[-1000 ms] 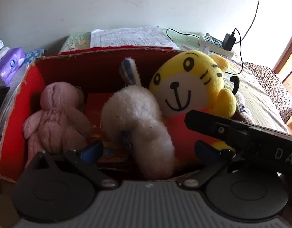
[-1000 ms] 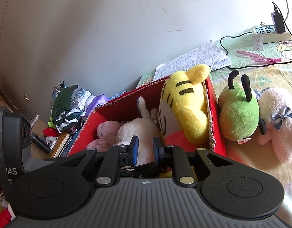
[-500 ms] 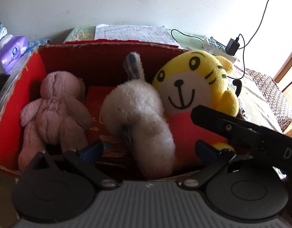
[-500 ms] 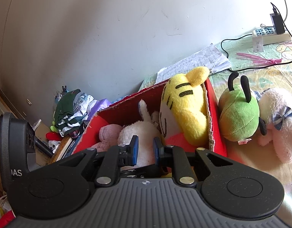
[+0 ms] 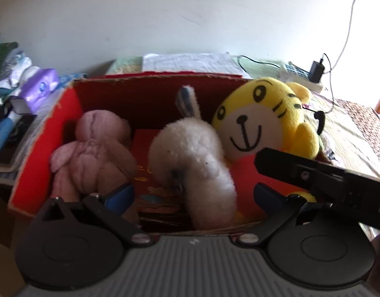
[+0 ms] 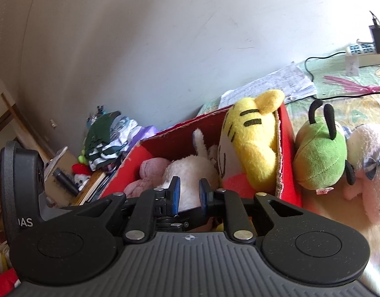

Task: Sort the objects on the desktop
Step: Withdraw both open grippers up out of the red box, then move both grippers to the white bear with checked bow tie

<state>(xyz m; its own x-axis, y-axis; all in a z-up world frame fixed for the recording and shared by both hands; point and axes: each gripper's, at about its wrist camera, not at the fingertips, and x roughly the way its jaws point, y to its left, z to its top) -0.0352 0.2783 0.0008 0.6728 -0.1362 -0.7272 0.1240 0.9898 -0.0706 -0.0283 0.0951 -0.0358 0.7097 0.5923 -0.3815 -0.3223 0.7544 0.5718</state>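
Plush toys, five counted. Nearest: left gripper (image 5: 193,195), fingers spread wide, nothing between them, level with front rim of one red box (image 5: 41,148). Right gripper (image 6: 188,195), fingers nearly together with a narrow gap, gripping nothing. Inside box, three toys side by side: pink bear (image 5: 91,153), white rabbit (image 5: 192,163), yellow tiger (image 5: 259,123). Outside box, just beside its wall: green plush (image 6: 321,158), then pink plush with bow (image 6: 370,173). Farther: one paper stack (image 6: 276,84), one power strip (image 6: 363,52).
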